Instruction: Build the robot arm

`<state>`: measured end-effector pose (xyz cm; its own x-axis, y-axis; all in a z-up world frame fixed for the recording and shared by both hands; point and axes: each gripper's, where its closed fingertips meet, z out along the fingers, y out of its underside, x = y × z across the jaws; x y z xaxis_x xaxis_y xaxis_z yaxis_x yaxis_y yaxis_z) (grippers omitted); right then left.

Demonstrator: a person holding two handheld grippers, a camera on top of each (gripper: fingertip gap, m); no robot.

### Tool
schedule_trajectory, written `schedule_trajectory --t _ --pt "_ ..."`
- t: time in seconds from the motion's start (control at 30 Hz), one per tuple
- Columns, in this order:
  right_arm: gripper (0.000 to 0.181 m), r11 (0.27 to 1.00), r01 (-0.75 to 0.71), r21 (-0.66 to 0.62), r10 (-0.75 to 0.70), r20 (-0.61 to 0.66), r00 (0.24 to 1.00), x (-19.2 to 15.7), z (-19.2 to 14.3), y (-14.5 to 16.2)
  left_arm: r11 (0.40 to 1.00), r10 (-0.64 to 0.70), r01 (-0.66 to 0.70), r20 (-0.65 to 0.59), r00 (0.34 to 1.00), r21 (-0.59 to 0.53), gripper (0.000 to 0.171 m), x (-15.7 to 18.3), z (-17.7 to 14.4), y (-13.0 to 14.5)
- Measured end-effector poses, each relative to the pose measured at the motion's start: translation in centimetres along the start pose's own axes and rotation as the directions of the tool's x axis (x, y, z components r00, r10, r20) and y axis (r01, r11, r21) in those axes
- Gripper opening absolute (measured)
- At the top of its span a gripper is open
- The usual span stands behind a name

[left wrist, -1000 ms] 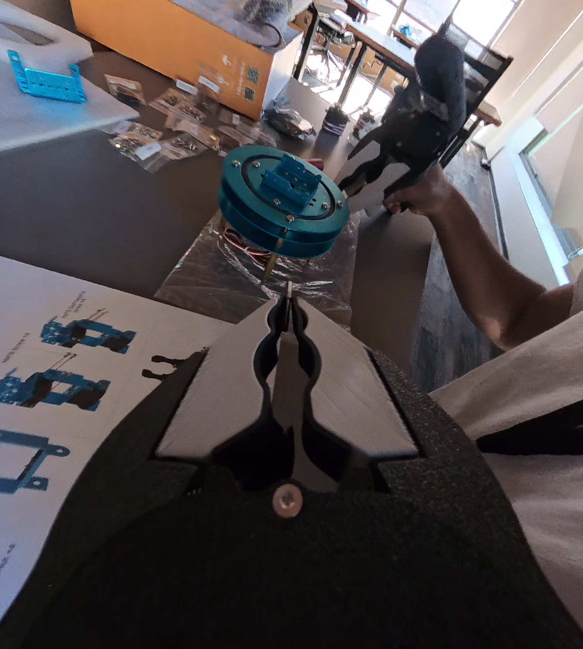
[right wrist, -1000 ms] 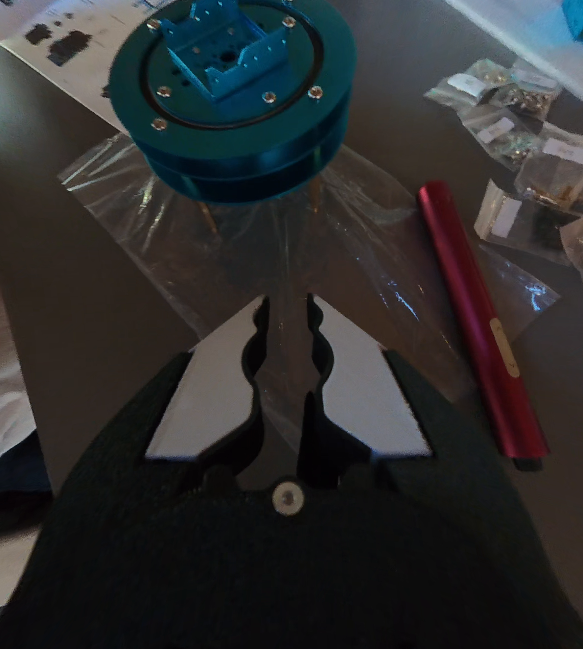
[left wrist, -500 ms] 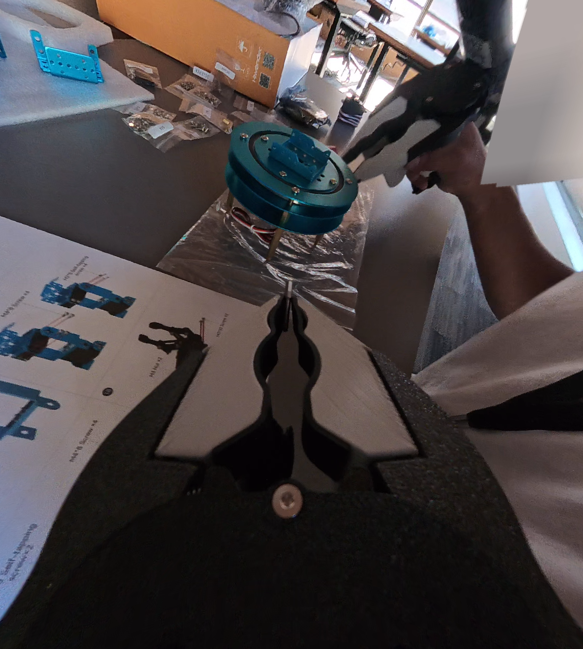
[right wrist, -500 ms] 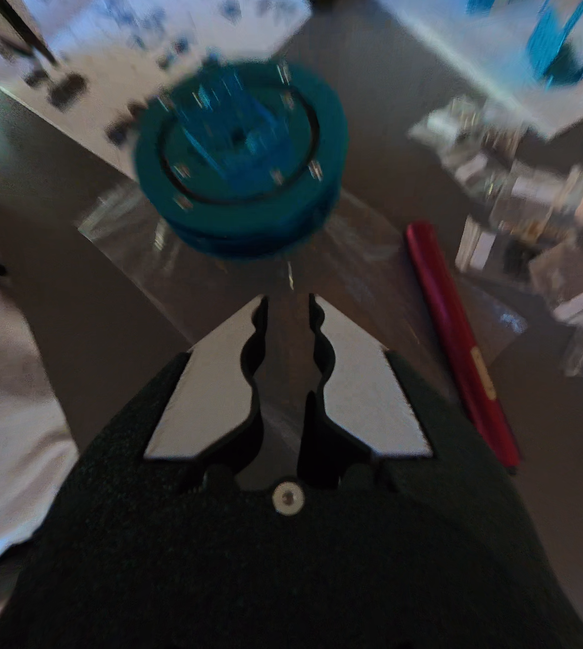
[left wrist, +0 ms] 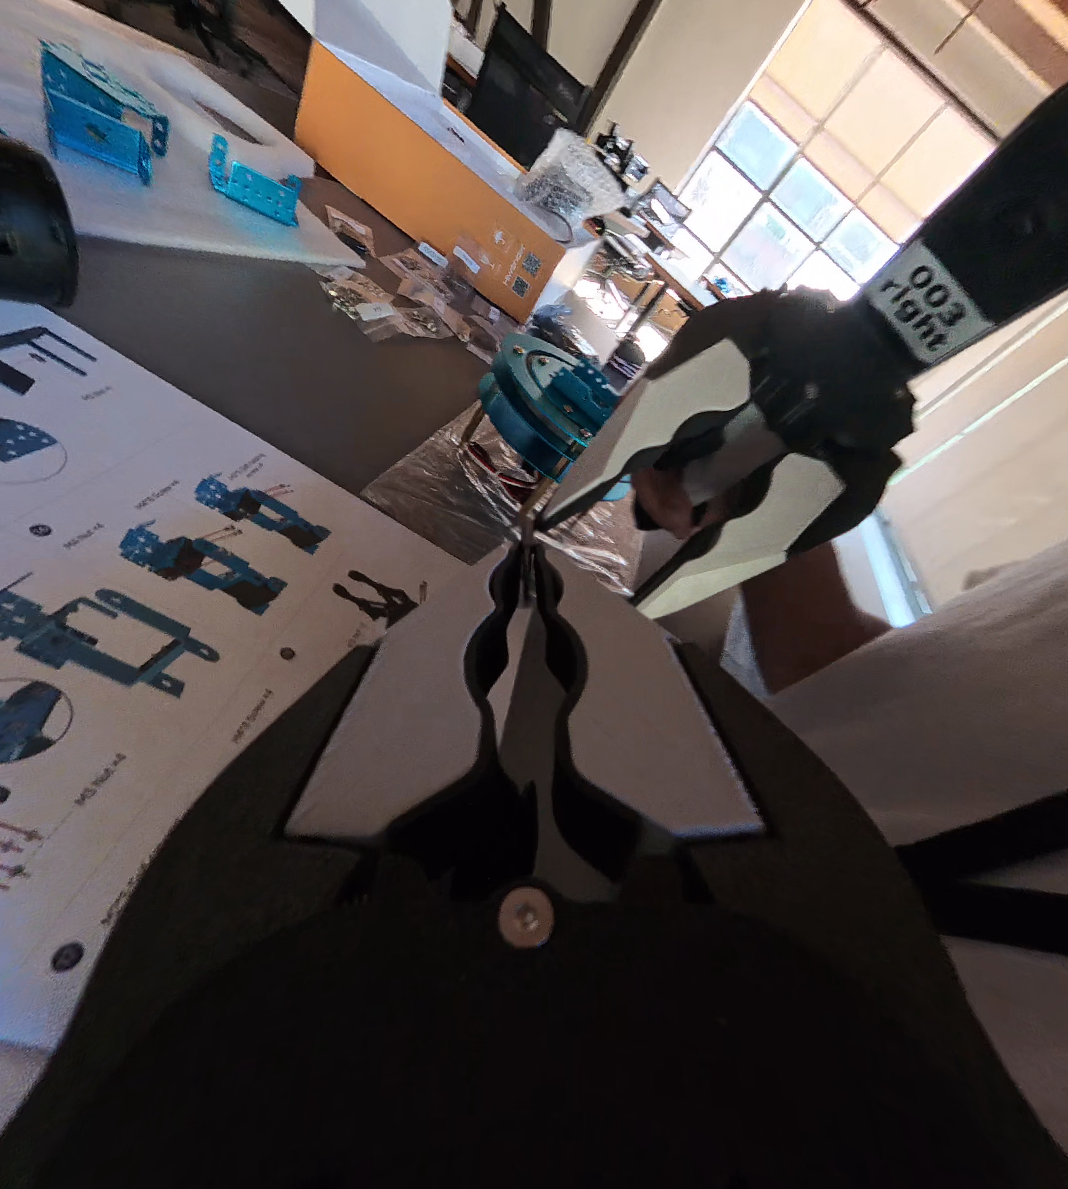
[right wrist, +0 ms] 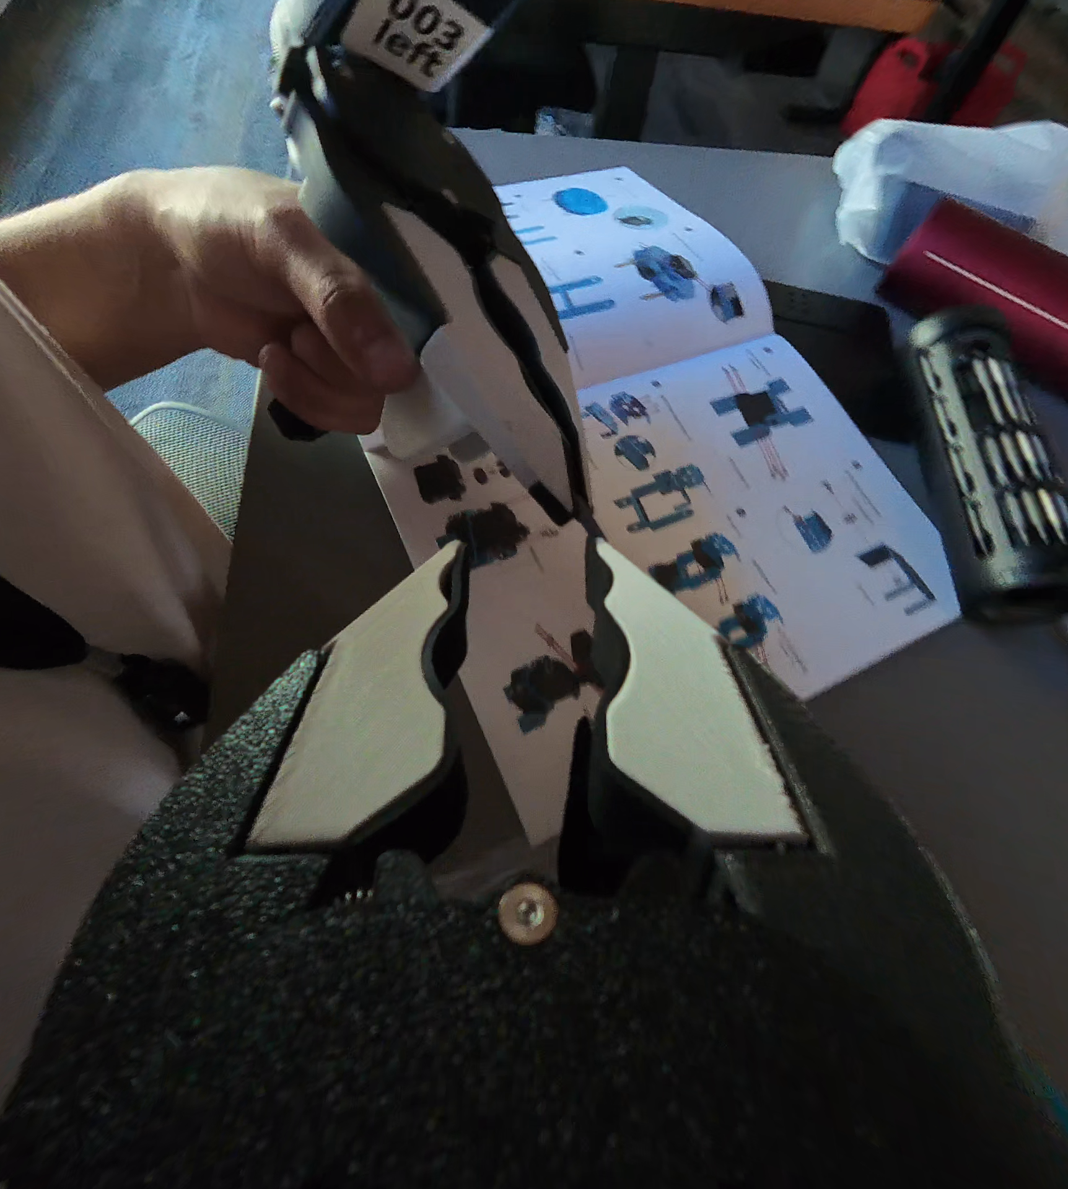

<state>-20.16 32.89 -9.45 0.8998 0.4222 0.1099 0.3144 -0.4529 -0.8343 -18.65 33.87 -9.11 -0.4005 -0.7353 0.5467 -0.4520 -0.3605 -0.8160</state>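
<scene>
My left gripper [left wrist: 526, 558] is shut on a small thin metal pin [left wrist: 526, 533] that sticks out of its tips. My right gripper [right wrist: 528, 547] is open and empty. It faces the left gripper [right wrist: 581, 511], whose shut tips hang just above the right fingertip [right wrist: 608, 566]. In the left wrist view the right gripper [left wrist: 589, 556] comes in from the upper right, one fingertip beside the pin. A teal round base [left wrist: 538, 412] with a blue bracket on top stands on legs on a clear plastic bag [left wrist: 454, 495] behind them.
A printed instruction sheet [left wrist: 132, 515] lies under both grippers and also shows in the right wrist view [right wrist: 744, 482]. A black bit holder [right wrist: 1001, 463] and a red case [right wrist: 1020, 309] lie beside it. Blue brackets [left wrist: 248, 186], small parts bags [left wrist: 390, 309] and an orange box [left wrist: 428, 193] sit farther back. Both grippers' tips are close together, under 4 cm apart.
My right gripper has swung away from the teal base to face the left gripper and has opened wider. My left gripper has tilted, still shut on the pin.
</scene>
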Motion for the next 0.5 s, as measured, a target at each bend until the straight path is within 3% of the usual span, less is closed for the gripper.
schedule_trajectory --t 0.17,0.33,0.5 --pt "0.024 0.996 0.090 0.021 -0.091 0.087 0.992 -0.9 2.3 -2.2 0.998 -0.051 0.047 -0.097 0.994 -0.047 0.002 -0.3 -2.8 0.0" --pt "0.022 0.990 0.126 0.057 -0.127 0.020 0.992 -0.1 2.3 -3.2 0.992 -0.103 0.089 -0.190 0.976 -0.084 0.001 0.0 -4.4 -0.1" --pt "0.015 0.992 0.111 0.062 -0.115 0.067 0.991 -0.8 2.7 -3.1 0.988 -0.137 0.113 -0.259 0.956 -0.107 0.001 0.6 -4.7 -0.1"
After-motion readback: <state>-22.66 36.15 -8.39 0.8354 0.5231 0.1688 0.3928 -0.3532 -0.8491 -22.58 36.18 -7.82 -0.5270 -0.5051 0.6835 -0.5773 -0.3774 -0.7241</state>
